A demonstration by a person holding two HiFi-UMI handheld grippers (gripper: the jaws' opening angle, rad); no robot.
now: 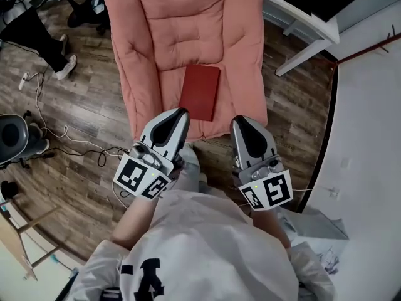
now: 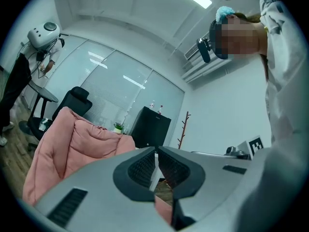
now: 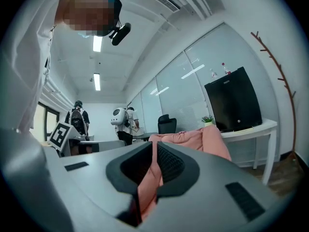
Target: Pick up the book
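A dark red book (image 1: 200, 92) lies flat on the seat of a pink padded lounge chair (image 1: 156, 36) in the head view. My left gripper (image 1: 182, 113) is shut and empty, its tip at the seat's front edge just left of the book's near corner. A little right of the book, over the same front edge, my right gripper (image 1: 239, 120) is shut with nothing in it. Each gripper view looks level along its closed jaws: the left gripper (image 2: 155, 151) faces the pink chair (image 2: 72, 149), and the right gripper (image 3: 154, 146) sees the pink chair (image 3: 193, 140) ahead. The book is hidden in both.
A white desk (image 1: 301, 24) stands right of the chair, with a dark cabinet (image 3: 234, 105) on it. Cables (image 1: 56, 130) trail over the wood floor at left near an office chair (image 1: 15, 137). Other people (image 3: 79, 120) stand at the room's far end. A coat stand (image 2: 183, 127) is by the wall.
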